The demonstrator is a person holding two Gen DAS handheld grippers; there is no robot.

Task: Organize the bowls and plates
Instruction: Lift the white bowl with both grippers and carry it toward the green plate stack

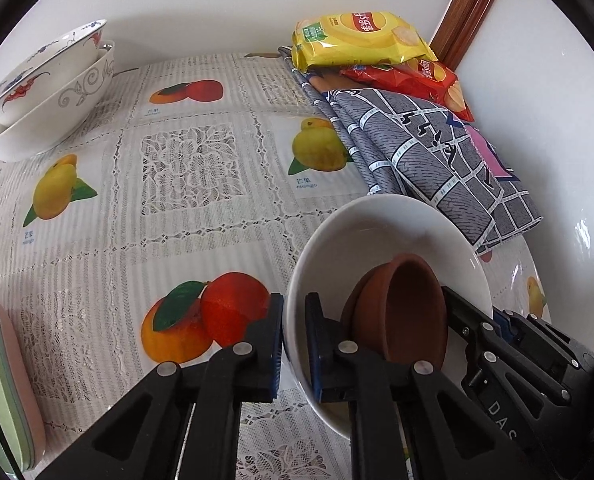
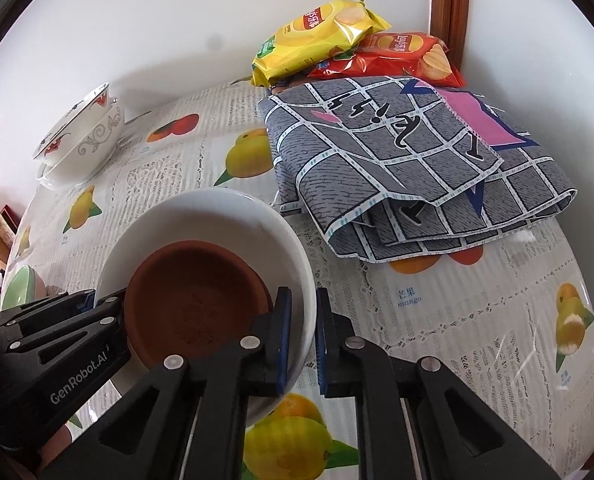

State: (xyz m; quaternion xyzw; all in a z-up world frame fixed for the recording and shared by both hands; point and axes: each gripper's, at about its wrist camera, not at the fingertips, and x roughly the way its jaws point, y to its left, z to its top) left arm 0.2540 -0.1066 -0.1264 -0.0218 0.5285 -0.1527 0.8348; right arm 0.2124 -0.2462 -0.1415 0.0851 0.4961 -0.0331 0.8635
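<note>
Bench (image 1: 201,220): spread with a lace-patterned cloth printed with mangoes and oranges; it carries everything named here.
White bowl (image 1: 361,236): the large task piece, near the front edge, between the two claws, with its rim tilted.
Left claw (image 1: 294,344): clenched on the white bowl's rim at its left side, one blue-padded finger outside the wall, the other inside.
Right claw (image 2: 301,340): clenched on the same bowl's rim at the opposite side, one finger inside and one outside; in the left wrist view it shows behind the bowl.
Brown clay dish (image 2: 193,300): smaller, round, matte terracotta, lying inside the white bowl and leaning on its inner wall, just beside the inner finger of each claw.
Look of the bowl: plain glossy white, deep, no pattern.
Folded grey cloth (image 2: 397,152): checked, with black script and a pink patch, just beyond the white bowl toward the wall.
Stacked patterned bowls (image 1: 45,92): two, nested and tilted, at the far left by the wall, well apart from the claws; the upper has red and blue motifs, the lower grey scrolls.
Yellow chip bag (image 1: 357,38): on top of a red chip bag (image 1: 417,78), behind the cloth in the corner.
Green and pink dishes (image 1: 1,380): at the left edge, only partly seen.
In the way: nothing lies between claws and bowl.
</note>
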